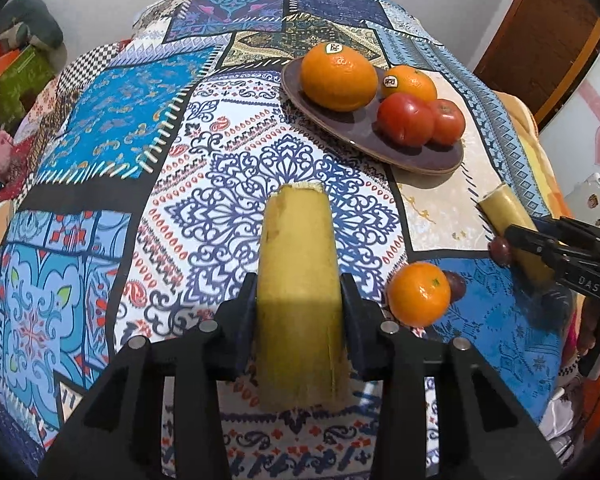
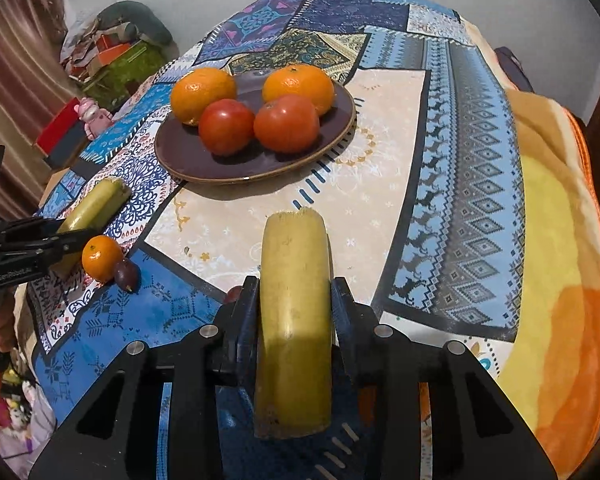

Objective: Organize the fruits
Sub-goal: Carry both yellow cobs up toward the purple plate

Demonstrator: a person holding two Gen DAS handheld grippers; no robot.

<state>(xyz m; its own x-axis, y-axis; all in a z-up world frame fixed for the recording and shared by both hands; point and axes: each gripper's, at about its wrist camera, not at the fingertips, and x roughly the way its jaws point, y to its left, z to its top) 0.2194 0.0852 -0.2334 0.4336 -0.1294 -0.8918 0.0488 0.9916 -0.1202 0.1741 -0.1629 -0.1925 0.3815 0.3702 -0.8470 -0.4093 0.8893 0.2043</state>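
I've got a banana piece in each claw right now. My left claw (image 1: 300,300) is clamped across the middle of its banana half (image 1: 300,280), pads pressing both flanks, torn end pointing out ahead over the patterned desk (image 1: 100,120). My right claw (image 2: 294,304) is closed the same way around the other banana half (image 2: 294,312), jaws narrow and snug on the peel. These feel like light, soft pieces: the skin is smooth and a little slippery, and the flesh will bruise or squash if I squeeze harder, so a mid-body hold with gentle pressure looks right to me. Both claws tilt steeply downward, fingers angled toward the cloth. The brown plate (image 2: 188,168) sits ahead with two oranges and two tomatoes on it. A loose mandarin (image 1: 419,294) and a small dark fruit (image 2: 126,274) lie on the desk between my hands.
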